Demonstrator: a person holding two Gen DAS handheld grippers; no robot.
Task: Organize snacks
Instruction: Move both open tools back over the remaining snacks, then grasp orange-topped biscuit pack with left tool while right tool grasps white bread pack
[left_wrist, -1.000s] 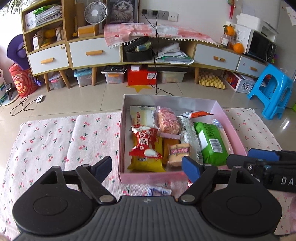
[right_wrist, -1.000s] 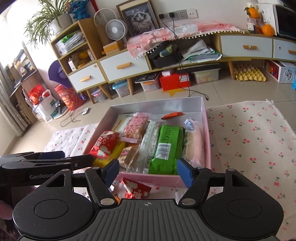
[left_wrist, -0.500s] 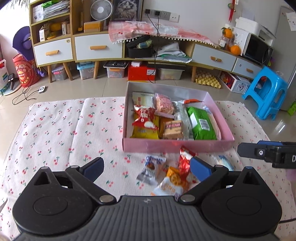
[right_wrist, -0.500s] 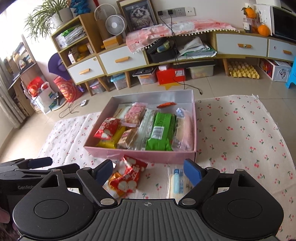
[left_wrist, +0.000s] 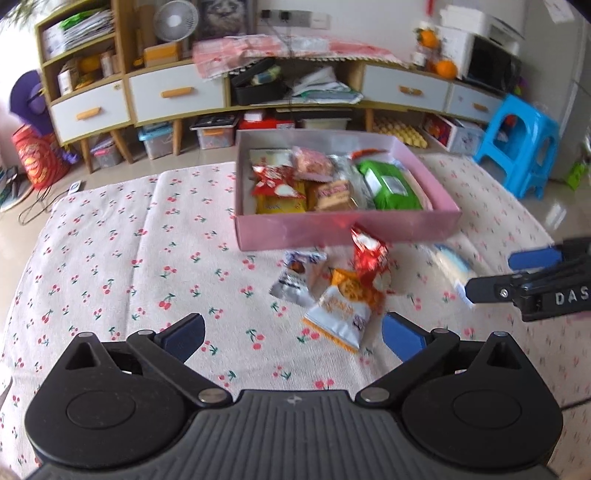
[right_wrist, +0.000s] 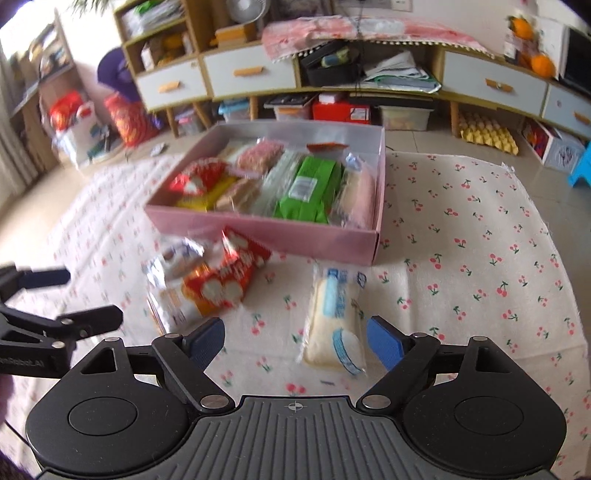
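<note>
A pink box (left_wrist: 347, 229) full of snack packets stands on the cherry-print cloth (left_wrist: 110, 258). In front of it lie a red packet (left_wrist: 369, 258), a silver-blue packet (left_wrist: 297, 275) and an orange-white packet (left_wrist: 341, 306). My left gripper (left_wrist: 291, 330) is open just short of them, nothing between its fingers. Further right lies a cream-white packet (right_wrist: 334, 321). My right gripper (right_wrist: 295, 336) is open, with the near end of that packet between its blue pads, apart from both. In the right wrist view the red packet (right_wrist: 236, 273) lies left of it, beside the left gripper (right_wrist: 92, 297).
The cloth covers the floor around the box, with bare cloth on the left (left_wrist: 92, 295) and right (right_wrist: 480, 240). A low cabinet (left_wrist: 166, 96) with drawers runs along the back wall. A blue stool (left_wrist: 517, 144) stands at the back right.
Both grippers have drawn back from the box, so the loose packets in front of it have come into view. Both pairs of jaws stand wider than a second ago.
</note>
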